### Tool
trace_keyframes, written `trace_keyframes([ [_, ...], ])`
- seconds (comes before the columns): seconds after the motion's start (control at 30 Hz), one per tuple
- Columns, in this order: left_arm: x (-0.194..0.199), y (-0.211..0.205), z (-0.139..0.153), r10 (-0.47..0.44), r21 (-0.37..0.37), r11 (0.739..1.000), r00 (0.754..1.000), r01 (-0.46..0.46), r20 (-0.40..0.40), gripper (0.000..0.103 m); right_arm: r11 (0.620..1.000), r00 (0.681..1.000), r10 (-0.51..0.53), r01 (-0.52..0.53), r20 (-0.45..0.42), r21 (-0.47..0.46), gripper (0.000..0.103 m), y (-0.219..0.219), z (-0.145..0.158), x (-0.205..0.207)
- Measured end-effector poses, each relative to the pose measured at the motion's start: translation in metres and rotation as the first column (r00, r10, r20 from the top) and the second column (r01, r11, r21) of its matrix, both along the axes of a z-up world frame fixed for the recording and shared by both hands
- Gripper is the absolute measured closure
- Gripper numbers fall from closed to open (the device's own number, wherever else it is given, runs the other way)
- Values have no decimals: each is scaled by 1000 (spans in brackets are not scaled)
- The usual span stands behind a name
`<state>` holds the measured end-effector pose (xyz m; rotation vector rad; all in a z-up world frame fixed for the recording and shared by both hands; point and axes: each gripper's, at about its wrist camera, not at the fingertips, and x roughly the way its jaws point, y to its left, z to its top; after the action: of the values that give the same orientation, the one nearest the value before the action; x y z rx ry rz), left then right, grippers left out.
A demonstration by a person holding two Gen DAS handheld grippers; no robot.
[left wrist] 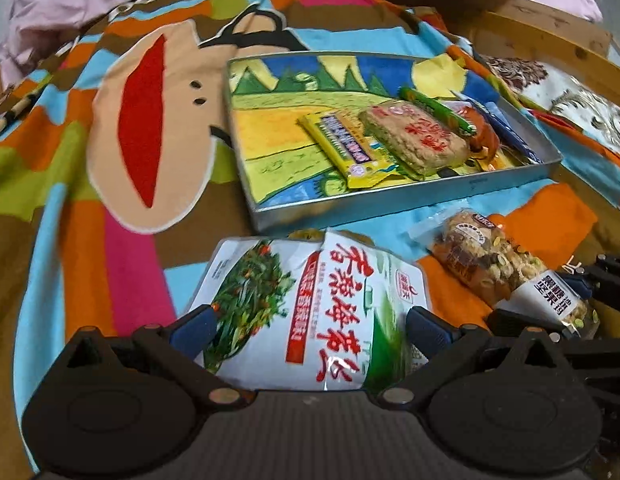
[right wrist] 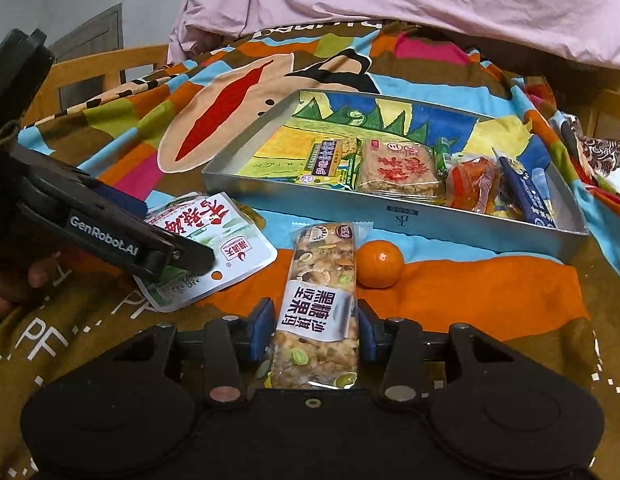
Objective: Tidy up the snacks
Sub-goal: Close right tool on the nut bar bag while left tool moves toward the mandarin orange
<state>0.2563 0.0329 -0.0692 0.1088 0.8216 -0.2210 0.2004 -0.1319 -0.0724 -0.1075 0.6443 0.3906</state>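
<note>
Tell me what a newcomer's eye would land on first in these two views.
First, the loud cartoon blanket with its big red mouth, covering the whole surface. On it sits the metal tray, already holding several snack packets at its right end. Nearest, the right gripper has its jaws closed on a nut bar beside a small orange, while the left gripper straddles a white and green snack bag.

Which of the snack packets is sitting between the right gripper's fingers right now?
The long clear-wrapped nut bar, lying on the blanket outside the tray. The right gripper pinches its sides; the white packet lies at the left gripper.
</note>
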Motion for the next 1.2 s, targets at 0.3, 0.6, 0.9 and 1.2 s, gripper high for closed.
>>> trace_keyframes([
  [0.3,4,-6,-1,-9,50,999,1000,9,-2,0,1000,1000,2,-2,1,-3,56,1,-1,0],
  [0.6,11,4,2,5,15,1000,999,-4,-44,0,1000,1000,5,-5,-1,-3,54,1,-1,0],
  [0.9,15,-15,-3,-108,69,991,992,112,-62,0,1000,1000,15,-15,-17,18,61,0,0,1],
  [1.2,-1,-14,3,-61,51,997,997,64,-47,1,1000,1000,17,-17,-1,5,63,1,9,-5],
])
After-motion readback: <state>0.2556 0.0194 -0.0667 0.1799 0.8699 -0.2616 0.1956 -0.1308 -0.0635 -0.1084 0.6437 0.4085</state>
